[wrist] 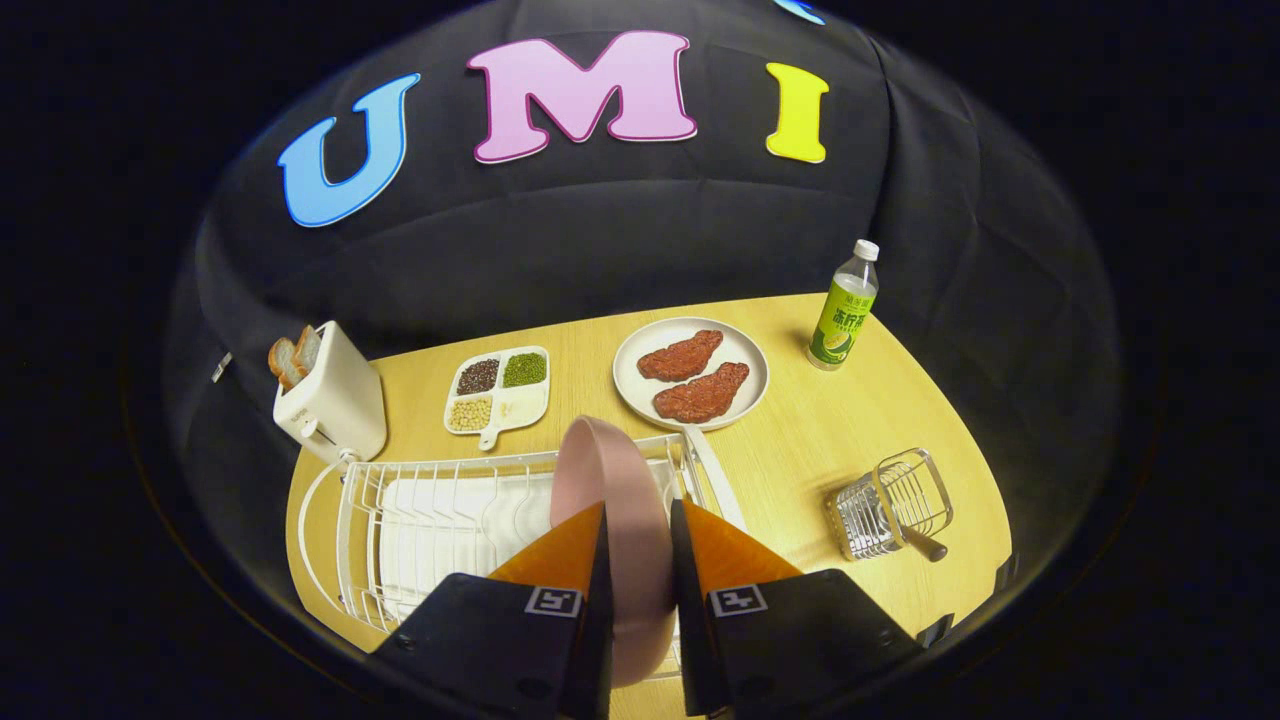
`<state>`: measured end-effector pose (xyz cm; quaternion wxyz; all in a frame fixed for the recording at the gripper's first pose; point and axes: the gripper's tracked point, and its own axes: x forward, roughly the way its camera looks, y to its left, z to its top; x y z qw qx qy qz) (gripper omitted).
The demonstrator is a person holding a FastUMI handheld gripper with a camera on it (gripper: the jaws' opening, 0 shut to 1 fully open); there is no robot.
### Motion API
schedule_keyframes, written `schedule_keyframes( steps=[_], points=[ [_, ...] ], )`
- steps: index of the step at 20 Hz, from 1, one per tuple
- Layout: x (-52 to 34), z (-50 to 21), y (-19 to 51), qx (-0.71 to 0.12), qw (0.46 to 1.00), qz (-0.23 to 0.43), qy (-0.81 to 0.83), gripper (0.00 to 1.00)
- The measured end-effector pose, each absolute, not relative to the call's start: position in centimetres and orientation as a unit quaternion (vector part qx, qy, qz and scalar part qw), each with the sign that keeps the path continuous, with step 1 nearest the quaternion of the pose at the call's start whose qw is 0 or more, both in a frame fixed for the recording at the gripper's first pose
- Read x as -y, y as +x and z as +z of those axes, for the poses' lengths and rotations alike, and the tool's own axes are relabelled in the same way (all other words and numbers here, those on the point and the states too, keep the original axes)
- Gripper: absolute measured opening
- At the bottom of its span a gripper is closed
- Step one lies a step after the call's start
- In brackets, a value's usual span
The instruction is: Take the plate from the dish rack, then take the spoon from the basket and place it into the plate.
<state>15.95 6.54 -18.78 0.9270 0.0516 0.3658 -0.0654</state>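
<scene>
A pink plate stands on edge between my two orange fingers, over the white wire dish rack. My gripper is shut on the plate's rim, one finger on each face. To the right of the rack, on the wooden table, a small wire basket lies tipped on its side. A dark spoon handle sticks out of its mouth toward me.
Beyond the rack sit a white toaster with bread, a divided dish of beans and grains, and a white plate with two meat pieces. A green-labelled bottle stands at the far right.
</scene>
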Motion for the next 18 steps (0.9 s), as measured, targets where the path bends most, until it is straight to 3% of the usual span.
schedule_keyframes(
  steps=[9, 18],
  points=[
    [-8.7, -17.5, 15.6, -0.336, 0.939, -0.074, -0.027, 0.28],
    [-6.0, -15.8, 16.0, -0.33, 0.935, -0.125, -0.007, 0.27]
  ],
)
